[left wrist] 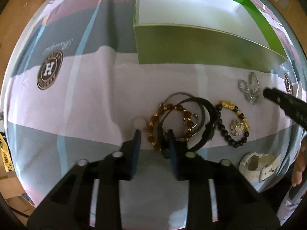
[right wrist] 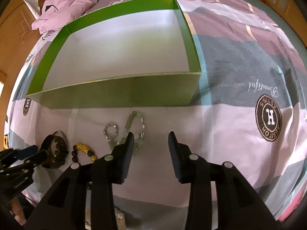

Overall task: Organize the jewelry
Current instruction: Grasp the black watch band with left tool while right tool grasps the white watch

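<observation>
Risks dragging the whole tangle instead of one piece: amber bead bracelet [left wrist: 153, 118], black bangle [left wrist: 207, 115] and silver bangle [left wrist: 178, 95] lie overlapped and interlinked in front of the green box [left wrist: 201, 44], so closing on one strand probably lifts or drags its neighbours. Could also pinch the bedsheet [left wrist: 86, 105] along with the beads, soft and creased as it is. Might likewise nudge the pale round bead [left wrist: 139, 122] touching the left finger, farther from the box's near wall than the bangles. Left gripper [left wrist: 153, 136] reaches forward toward the box, tips low at the sheet, jaws moderately apart and straddling the near arc of the amber bracelet, clamped on nothing as far as can be told. Right gripper [right wrist: 150, 138] also points at the box's near wall, jaws wide and empty, one finger lapping over the pale green bracelet [right wrist: 130, 120] in view, contact impossible to confirm. Box interior bare and white, nothing placed inside yet; black-and-gold bead bracelet [left wrist: 226, 132] and white watch [left wrist: 257, 164] lie on the sheet on the box's near side, the watch farthest from it.
</observation>
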The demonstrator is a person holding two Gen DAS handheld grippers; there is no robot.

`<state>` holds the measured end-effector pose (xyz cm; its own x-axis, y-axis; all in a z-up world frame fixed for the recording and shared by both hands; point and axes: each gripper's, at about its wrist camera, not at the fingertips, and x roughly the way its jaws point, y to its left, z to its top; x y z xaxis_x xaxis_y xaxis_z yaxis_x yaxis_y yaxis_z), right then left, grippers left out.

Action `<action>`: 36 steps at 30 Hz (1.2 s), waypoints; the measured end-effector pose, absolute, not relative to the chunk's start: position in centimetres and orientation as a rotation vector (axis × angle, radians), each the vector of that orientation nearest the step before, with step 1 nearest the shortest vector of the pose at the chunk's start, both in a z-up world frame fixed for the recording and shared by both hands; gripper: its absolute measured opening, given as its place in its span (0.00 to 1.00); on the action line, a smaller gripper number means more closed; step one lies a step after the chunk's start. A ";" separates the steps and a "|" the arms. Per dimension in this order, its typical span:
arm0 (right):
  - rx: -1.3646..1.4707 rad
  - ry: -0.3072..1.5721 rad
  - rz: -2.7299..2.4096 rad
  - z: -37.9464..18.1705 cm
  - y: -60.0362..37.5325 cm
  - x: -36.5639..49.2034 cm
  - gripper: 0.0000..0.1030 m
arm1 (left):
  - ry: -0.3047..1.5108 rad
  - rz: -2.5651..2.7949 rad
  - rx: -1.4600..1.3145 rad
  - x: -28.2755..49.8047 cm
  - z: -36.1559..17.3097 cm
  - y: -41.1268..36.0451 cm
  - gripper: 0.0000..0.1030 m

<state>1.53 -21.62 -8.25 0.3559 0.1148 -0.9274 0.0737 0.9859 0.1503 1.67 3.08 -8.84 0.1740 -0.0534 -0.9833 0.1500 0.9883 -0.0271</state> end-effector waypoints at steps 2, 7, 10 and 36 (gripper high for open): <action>0.165 1.251 0.086 -8.0 -21.2 1.2 0.37 | 1.388 -0.134 0.080 1.8 -8.9 3.2 0.17; -0.062 1.317 0.268 -6.3 -18.3 -1.0 0.67 | 1.388 -0.118 0.097 2.2 -8.9 3.1 0.17; -0.194 1.292 0.384 -4.8 -16.7 -3.7 0.69 | 1.375 -0.111 0.118 2.4 -8.6 2.9 0.17; -0.048 1.198 0.057 -6.1 -20.6 -1.5 0.65 | 1.343 -0.120 0.110 1.7 -7.0 1.4 0.21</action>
